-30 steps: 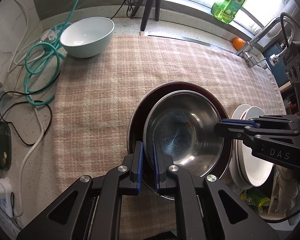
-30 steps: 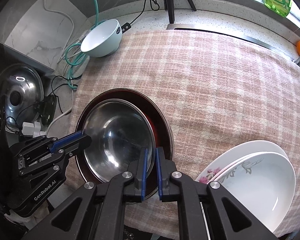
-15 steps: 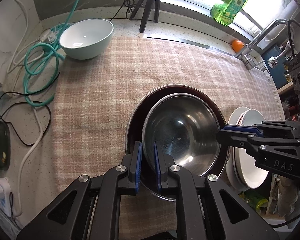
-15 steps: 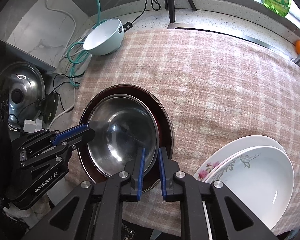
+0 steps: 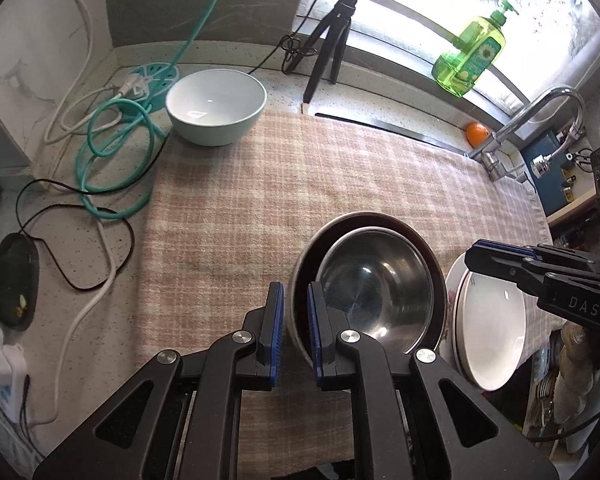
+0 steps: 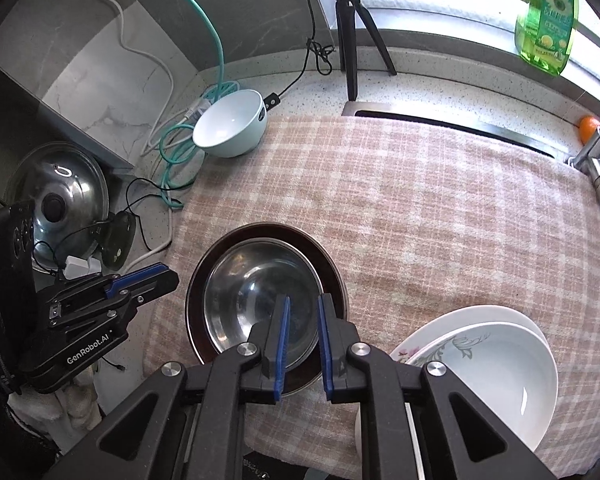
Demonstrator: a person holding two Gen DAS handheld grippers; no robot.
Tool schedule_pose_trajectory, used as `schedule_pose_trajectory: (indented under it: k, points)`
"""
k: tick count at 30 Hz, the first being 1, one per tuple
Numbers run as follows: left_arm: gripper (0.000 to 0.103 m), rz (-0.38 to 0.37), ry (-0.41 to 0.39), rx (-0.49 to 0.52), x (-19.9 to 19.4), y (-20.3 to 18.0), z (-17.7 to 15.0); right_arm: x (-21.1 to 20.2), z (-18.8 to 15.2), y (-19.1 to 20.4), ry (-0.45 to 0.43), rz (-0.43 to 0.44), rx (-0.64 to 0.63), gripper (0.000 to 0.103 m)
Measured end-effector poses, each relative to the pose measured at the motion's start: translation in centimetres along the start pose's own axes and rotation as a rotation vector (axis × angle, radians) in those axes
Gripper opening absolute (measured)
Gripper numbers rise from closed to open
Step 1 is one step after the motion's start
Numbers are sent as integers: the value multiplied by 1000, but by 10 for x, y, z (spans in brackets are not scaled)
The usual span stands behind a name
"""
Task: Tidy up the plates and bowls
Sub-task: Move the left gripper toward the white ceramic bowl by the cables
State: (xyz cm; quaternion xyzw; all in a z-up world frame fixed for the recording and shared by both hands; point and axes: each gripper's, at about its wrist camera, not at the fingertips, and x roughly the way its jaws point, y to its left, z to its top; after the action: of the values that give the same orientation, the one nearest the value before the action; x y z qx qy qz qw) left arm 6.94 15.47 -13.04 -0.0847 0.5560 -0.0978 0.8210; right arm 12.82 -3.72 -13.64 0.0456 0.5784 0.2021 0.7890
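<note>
A steel bowl [image 5: 374, 282] [image 6: 260, 288] sits nested in a dark red bowl [image 5: 306, 252] [image 6: 332, 268] on the checked cloth. My left gripper [image 5: 295, 310] is open a little, its jaws astride the near rims of the bowls, apart from them. My right gripper [image 6: 302, 322] is open and raised above the right rim of the bowls. White floral plates with a white bowl on top [image 6: 496, 364] [image 5: 488, 320] lie at the cloth's right front edge. A pale green bowl [image 5: 216, 106] [image 6: 230, 124] stands at the far left.
Teal and white cables [image 5: 112, 136] and a black cable lie left of the cloth. A pot lid [image 6: 60, 200] leans at the left. A tripod [image 6: 350, 24], a green soap bottle [image 5: 472, 56], a faucet [image 5: 540, 120] and an orange [image 5: 477, 132] line the back.
Both grippers let go of the bowls' rims, opened a little and pulled back and up. The nested bowls now rest on the cloth.
</note>
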Motion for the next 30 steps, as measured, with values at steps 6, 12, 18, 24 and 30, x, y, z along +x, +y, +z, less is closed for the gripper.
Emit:
schedule_pose_trajectory:
  k: [6, 12, 18, 24, 30]
  points:
    - [11, 21, -36, -60, -12, 24, 3, -7, 10, 7, -34, 1, -18, 14]
    - [11, 40, -78, -102, -22, 43, 9, -10, 21, 14, -64, 17, -22, 14]
    - [11, 54, -102, -112, -27, 57, 17, -6, 34, 23, -65, 53, -12, 14]
    - [11, 62, -115, -114, -28, 65, 22, -1, 47, 35, -73, 69, -19, 26]
    - [11, 69, -127, -123, -31, 76, 25, 4, 61, 42, -65, 105, -1, 28]
